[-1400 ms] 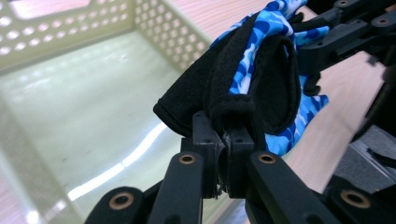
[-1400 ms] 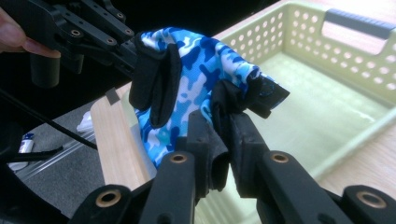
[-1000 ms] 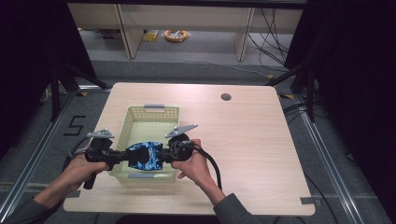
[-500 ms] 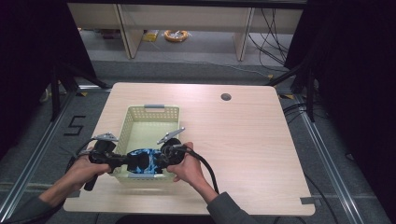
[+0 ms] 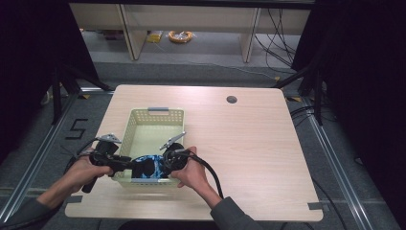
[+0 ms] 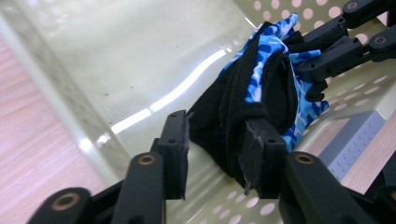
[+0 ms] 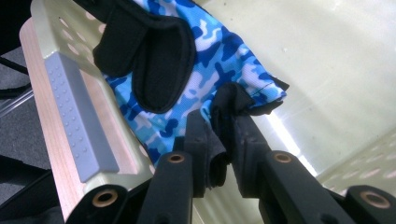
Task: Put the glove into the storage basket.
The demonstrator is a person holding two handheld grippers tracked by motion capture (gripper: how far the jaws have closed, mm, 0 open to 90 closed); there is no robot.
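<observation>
Glove (image 5: 146, 164) in blue camouflage with black trim, lowered into the near end of the pale perforated basket (image 5: 152, 115), close against the near wall and its grey handle (image 7: 79, 116)

Left gripper (image 6: 215, 154): jaws just been opening, now spread; black cuff edge lying between them, against the right pad (image 6: 261, 154) and clear of the left pad. Judged a release in progress, since the cloth already rests on the basket floor

Right gripper (image 7: 223, 151): jaws drawn close, pinching a bunched fold of black fabric at the glove's edge. Grip kept at one end, probably to hold the cloth spread and stop it bunching while the other end is let go

Both grippers angled inward over the basket's near wall in the high view, left gripper (image 5: 125, 163) and right gripper (image 5: 160, 163) facing each other, a hand (image 5: 194, 167) behind each. Approach from two sides judged to keep the glove stretched flat on the way down

Basket set toward the near left of the wooden table (image 5: 249, 143), within easy reach

Remaining, by estimate: open the right jaws, withdraw both grippers upward
</observation>
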